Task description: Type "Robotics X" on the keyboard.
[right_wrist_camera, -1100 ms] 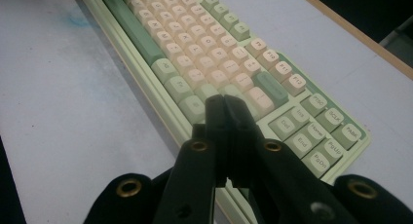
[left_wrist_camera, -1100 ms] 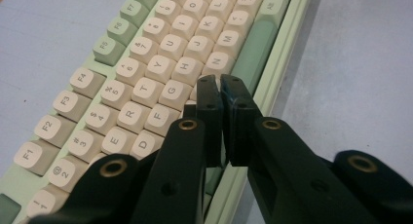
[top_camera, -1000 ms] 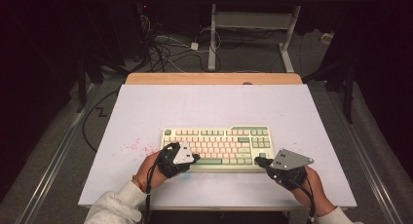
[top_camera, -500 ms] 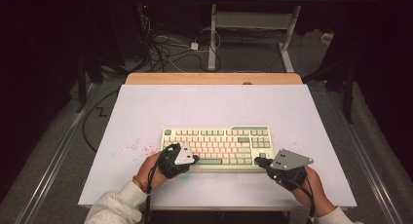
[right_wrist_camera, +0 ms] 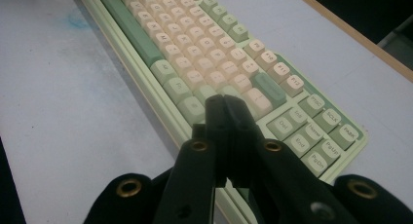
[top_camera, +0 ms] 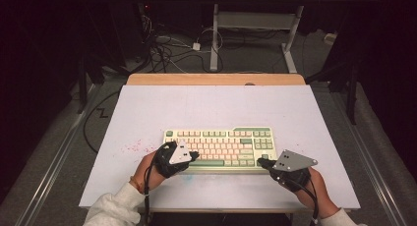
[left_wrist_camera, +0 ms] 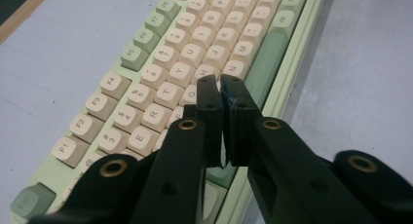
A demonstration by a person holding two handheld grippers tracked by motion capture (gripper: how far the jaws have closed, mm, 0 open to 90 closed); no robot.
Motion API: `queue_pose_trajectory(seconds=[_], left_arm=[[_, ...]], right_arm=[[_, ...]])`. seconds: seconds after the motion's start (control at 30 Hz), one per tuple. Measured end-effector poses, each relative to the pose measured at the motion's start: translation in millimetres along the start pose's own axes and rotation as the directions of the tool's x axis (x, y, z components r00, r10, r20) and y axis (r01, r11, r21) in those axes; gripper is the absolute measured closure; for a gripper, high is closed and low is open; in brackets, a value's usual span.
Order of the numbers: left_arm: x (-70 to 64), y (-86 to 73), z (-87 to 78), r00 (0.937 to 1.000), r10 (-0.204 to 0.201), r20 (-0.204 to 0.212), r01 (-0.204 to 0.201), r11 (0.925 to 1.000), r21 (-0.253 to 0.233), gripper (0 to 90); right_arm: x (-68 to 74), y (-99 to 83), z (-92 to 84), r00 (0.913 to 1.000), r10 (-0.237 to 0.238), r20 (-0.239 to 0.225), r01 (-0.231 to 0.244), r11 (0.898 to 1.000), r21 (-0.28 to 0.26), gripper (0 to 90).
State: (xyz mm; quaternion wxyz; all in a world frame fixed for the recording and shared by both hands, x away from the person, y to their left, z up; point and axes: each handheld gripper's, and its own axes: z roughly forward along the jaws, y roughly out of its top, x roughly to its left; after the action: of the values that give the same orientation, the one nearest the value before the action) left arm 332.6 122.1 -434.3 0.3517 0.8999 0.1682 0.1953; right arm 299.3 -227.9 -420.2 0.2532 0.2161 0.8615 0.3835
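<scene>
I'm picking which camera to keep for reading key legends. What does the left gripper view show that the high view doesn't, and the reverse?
Left gripper view: readable letter keys and the left tool with jaws together above them. High view: the whole table, the floor cables, the right tool and both hands. Both show the green and cream keyboard.

A pale lilac surface (top_camera: 216, 108) carries pink speckle stains (top_camera: 133, 147) near its left edge. Beyond its far wooden edge (top_camera: 216, 79), tangled cables (top_camera: 164, 51) lie on the floor beside a white desk frame (top_camera: 255, 24).
</scene>
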Motion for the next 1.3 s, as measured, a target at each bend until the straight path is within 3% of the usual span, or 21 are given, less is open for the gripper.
queue_pose_trajectory(seconds=[0.8,1.3], left_arm=[[6.6,-1.9,-9.1,0.9994,-0.015,-0.030,0.014,0.9997,-0.022,85.3],[11.7,-8.2,-12.9,0.9985,-0.035,-0.042,0.034,0.9991,-0.025,85.3]], right_arm=[[-1.7,0.4,0.8,1.0000,0.001,0.007,-0.001,1.000,0.001,90.0],[-6.6,12.3,11.4,0.9999,-0.010,0.008,0.010,1.000,-0.003,90.0]])
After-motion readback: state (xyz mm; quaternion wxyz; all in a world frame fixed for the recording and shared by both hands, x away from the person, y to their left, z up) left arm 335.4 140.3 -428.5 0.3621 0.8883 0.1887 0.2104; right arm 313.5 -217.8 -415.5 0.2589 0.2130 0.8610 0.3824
